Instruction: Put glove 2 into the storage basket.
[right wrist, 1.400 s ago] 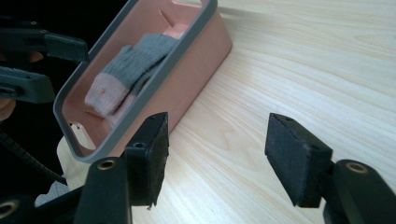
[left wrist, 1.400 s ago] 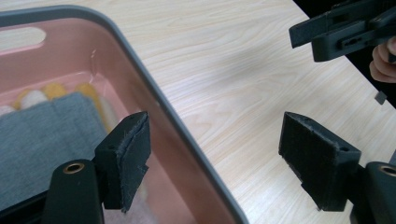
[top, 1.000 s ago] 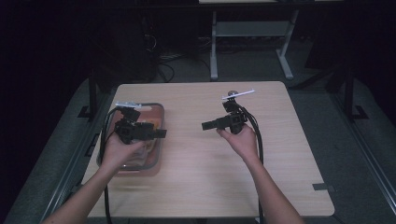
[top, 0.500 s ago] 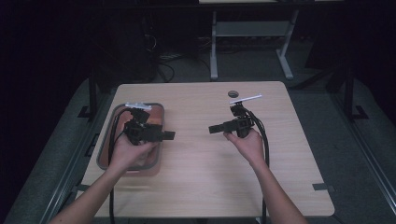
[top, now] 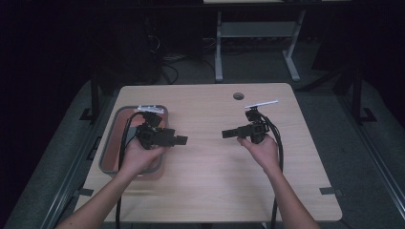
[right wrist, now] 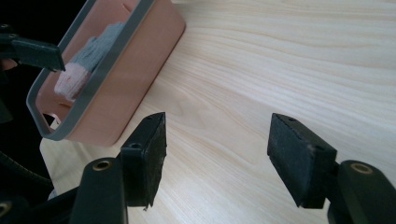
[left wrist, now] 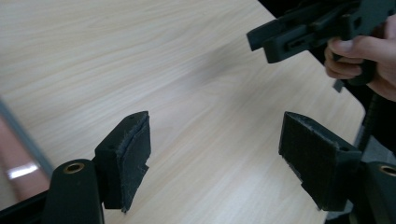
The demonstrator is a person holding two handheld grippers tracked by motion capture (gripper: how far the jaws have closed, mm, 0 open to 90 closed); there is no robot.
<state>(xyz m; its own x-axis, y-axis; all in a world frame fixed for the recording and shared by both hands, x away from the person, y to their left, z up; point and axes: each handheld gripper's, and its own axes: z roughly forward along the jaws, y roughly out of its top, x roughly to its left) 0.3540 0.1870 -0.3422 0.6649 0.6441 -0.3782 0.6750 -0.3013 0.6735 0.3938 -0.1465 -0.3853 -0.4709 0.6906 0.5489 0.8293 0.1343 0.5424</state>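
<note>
Both your hands have slid back toward you across the surface (top: 215, 167) since a second ago, so you're backing away from the bin (top: 109, 157) at the left edge. That pink bin holds a grey-and-pink glove (right wrist: 81, 60), untouched. Your left gripper (top: 180, 140) hovers beside the bin, fingers (left wrist: 128, 154) wide and empty. Your right gripper (top: 228, 133) has just been opening too, nothing between its fingers (right wrist: 299, 154). Looks like the grab hasn't started.

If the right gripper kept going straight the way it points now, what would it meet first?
Probably the left gripper, which faces it across bare table; the pink bin lies just beyond. The right gripper is open and holds nothing. Relative height is unclear.
</note>
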